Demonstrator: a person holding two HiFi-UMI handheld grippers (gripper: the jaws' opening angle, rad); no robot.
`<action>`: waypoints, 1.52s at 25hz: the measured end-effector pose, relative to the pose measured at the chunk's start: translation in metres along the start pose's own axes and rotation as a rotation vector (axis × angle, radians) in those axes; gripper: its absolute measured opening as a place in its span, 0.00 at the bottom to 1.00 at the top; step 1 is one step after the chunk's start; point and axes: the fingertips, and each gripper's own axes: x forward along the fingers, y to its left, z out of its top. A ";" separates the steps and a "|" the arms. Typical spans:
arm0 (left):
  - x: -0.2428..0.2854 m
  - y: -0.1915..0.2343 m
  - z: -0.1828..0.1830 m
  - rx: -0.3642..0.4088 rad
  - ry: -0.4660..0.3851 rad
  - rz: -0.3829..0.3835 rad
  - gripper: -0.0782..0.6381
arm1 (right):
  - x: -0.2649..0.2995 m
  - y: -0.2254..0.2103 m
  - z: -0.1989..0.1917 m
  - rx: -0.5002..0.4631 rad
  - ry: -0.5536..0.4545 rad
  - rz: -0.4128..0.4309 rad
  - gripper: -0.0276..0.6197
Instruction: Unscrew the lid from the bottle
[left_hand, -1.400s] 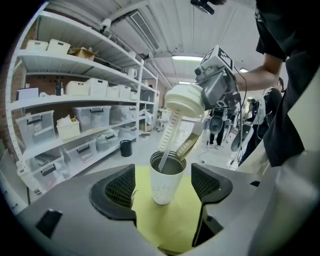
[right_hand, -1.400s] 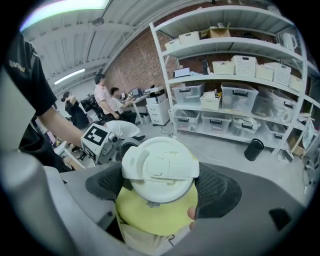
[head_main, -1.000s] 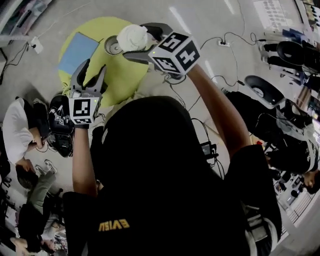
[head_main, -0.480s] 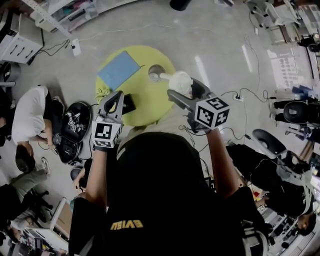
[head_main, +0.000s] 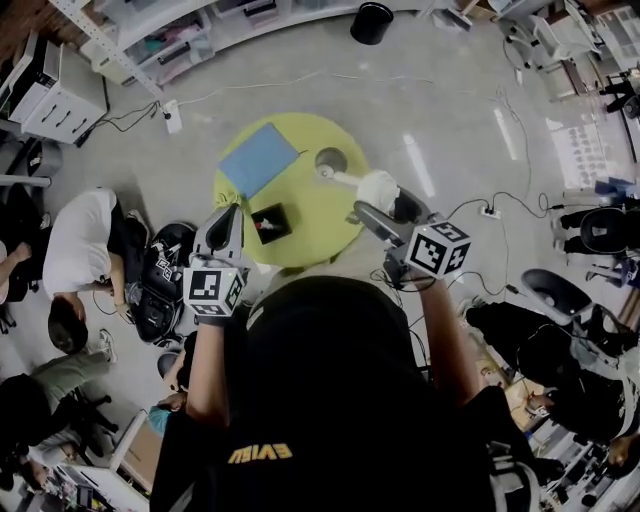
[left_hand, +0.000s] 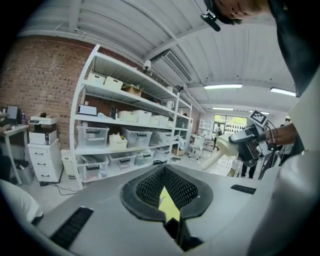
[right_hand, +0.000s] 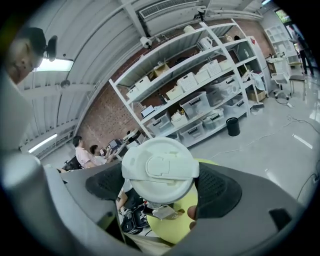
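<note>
Jaws of the right gripper clamp a white bottle with its lid on, contents hidden, while the left gripper has its jaws closed together, empty.

The left tool, jaws apart a second ago, is now closed on nothing.

Table: yellow-green, plain. Sheet on it: light blue. Small box: black, with a red-and-white mark on top. Bottle: cream-white all over. Left gripper and right gripper: grey bodies, black mesh-textured pads, cubes patterned in black-and-white squares. Floor: pale grey, glossy. Shelving: white. Brick wall behind it: red-brown.
</note>
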 end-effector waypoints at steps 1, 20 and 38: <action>0.002 -0.002 0.003 0.006 -0.004 0.002 0.13 | -0.004 -0.002 0.001 0.003 -0.006 -0.004 0.72; 0.002 -0.019 -0.002 0.072 0.001 0.027 0.13 | -0.019 -0.007 -0.005 0.005 -0.008 0.017 0.72; 0.005 -0.019 0.007 0.078 -0.008 0.030 0.13 | -0.023 -0.005 -0.012 0.035 -0.006 0.039 0.72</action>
